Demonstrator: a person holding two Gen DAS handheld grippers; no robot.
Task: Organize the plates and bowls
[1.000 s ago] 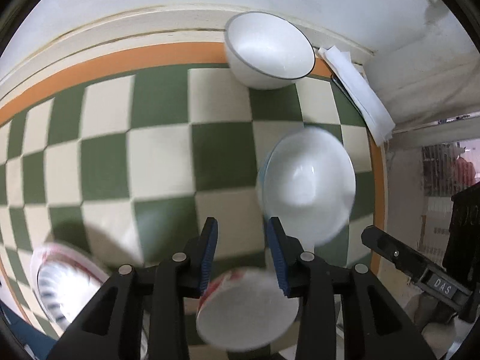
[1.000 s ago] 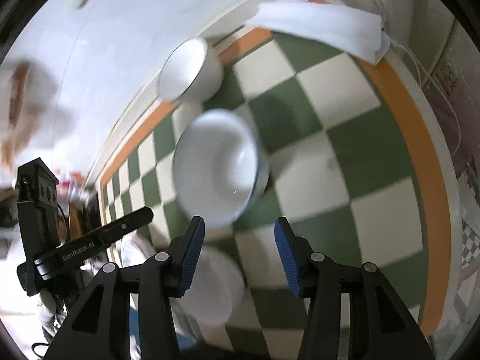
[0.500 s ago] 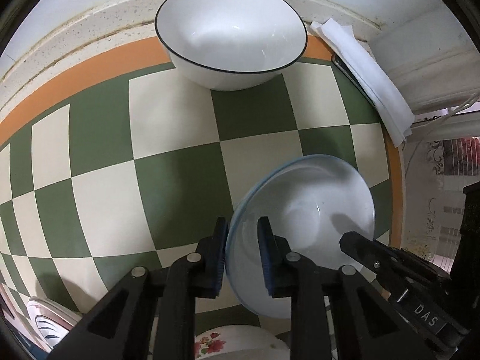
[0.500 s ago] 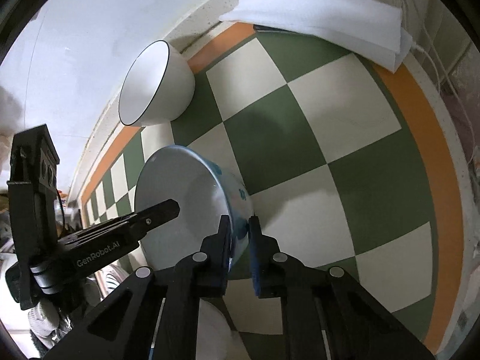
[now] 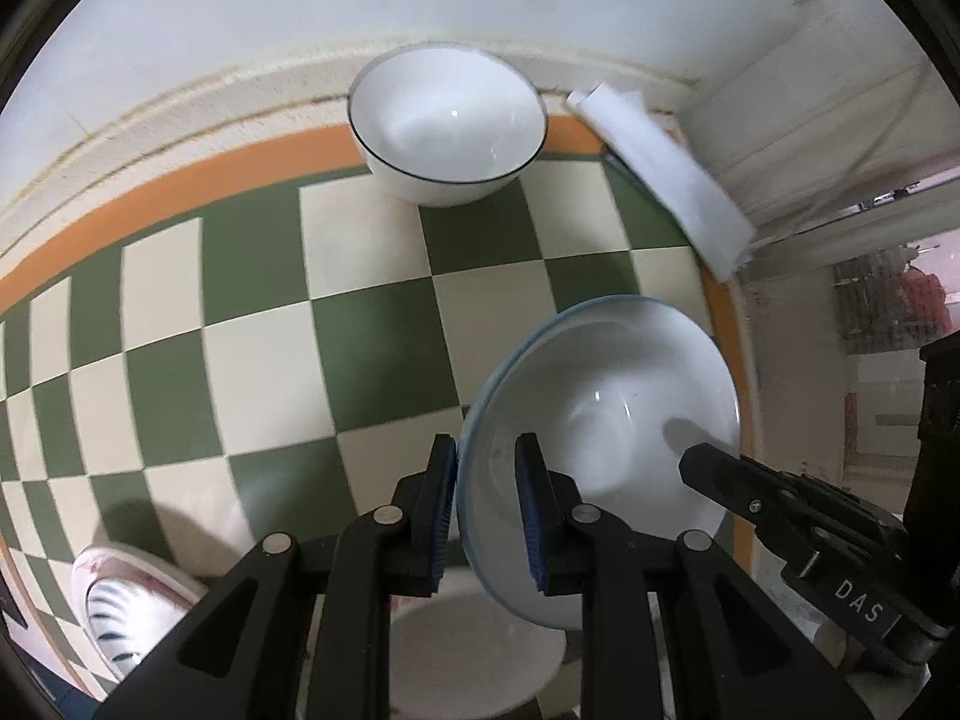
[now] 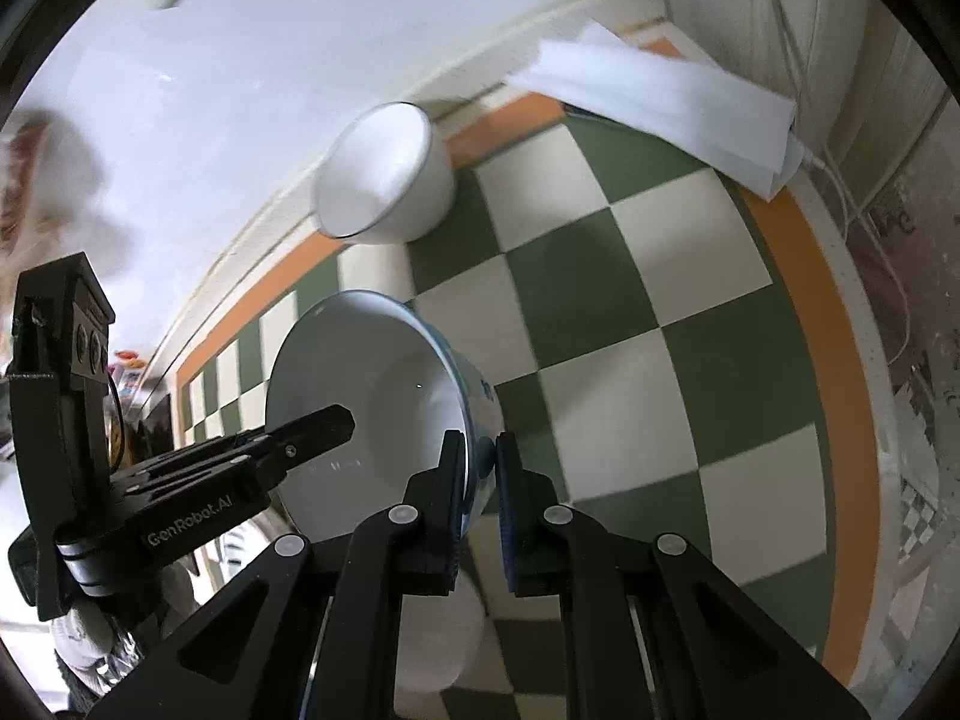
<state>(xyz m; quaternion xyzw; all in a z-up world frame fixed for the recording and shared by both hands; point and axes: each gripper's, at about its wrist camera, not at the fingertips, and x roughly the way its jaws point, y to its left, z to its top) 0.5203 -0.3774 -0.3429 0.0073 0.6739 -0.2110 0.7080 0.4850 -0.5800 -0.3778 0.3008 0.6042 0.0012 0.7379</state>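
Observation:
A wide pale-blue-rimmed white bowl (image 5: 606, 420) is held above the checkered table by both grippers. My left gripper (image 5: 485, 498) is shut on its near-left rim. My right gripper (image 6: 480, 492) is shut on its right rim, where the bowl (image 6: 372, 396) shows blue marks outside. The right gripper also shows in the left wrist view (image 5: 780, 510), and the left gripper in the right wrist view (image 6: 300, 438). A white bowl with a thin black rim (image 5: 447, 126) stands at the table's back edge, also in the right wrist view (image 6: 384, 174).
A folded white cloth (image 5: 666, 174) lies at the back right corner. A red-flowered white bowl (image 5: 474, 654) sits under the held bowl. A striped plate (image 5: 126, 612) lies at the near left. The green-and-cream checkered table (image 5: 372, 330) has an orange border.
Both grippers closed on the wide bowl's rim, then lifted it and drew back; the black-rimmed bowl now looks farther away.

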